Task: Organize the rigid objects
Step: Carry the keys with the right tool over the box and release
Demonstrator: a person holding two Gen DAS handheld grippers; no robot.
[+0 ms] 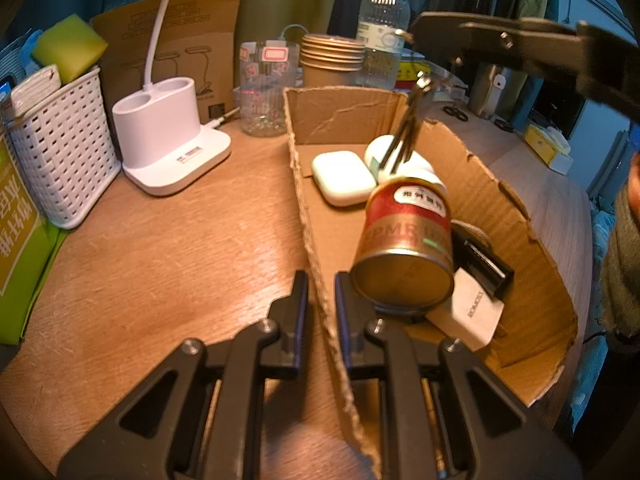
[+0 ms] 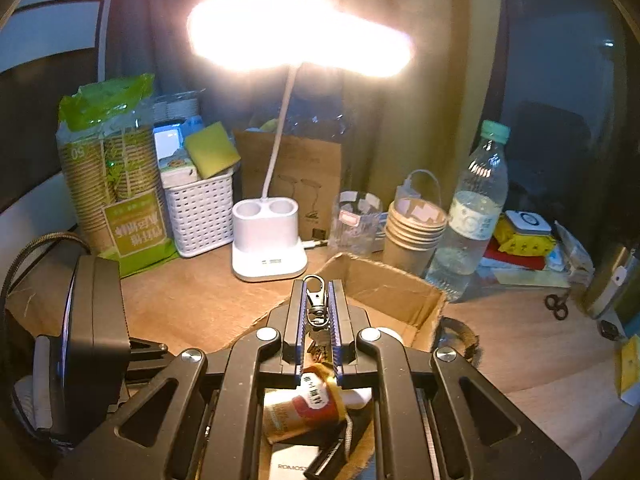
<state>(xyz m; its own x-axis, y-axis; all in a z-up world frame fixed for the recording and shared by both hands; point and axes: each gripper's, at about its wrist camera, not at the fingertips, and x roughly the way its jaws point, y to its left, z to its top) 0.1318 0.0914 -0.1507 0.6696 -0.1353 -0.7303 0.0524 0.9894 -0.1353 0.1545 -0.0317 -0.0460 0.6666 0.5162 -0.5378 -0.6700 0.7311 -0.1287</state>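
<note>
An open cardboard box (image 1: 352, 120) lies on the wooden table. Inside are a white earbud case (image 1: 344, 176), a round white object (image 1: 380, 148), a red and gold can (image 1: 406, 248) tilted on its side, a black item (image 1: 486, 264) and a white power bank (image 1: 474, 308). My left gripper (image 1: 321, 300) is shut on the box's left wall near its front. My right gripper (image 2: 318, 304) is shut on a metal key clip (image 2: 316, 300), held above the box; the keys (image 1: 408, 132) dangle over the box in the left wrist view.
A white lamp base (image 1: 168, 136), a white basket (image 1: 60, 148) with a yellow sponge, a glass jar (image 1: 268, 88), stacked paper cups (image 1: 332, 60) and a water bottle (image 1: 382, 28) stand behind and left of the box. Scissors (image 2: 557, 305) lie at right.
</note>
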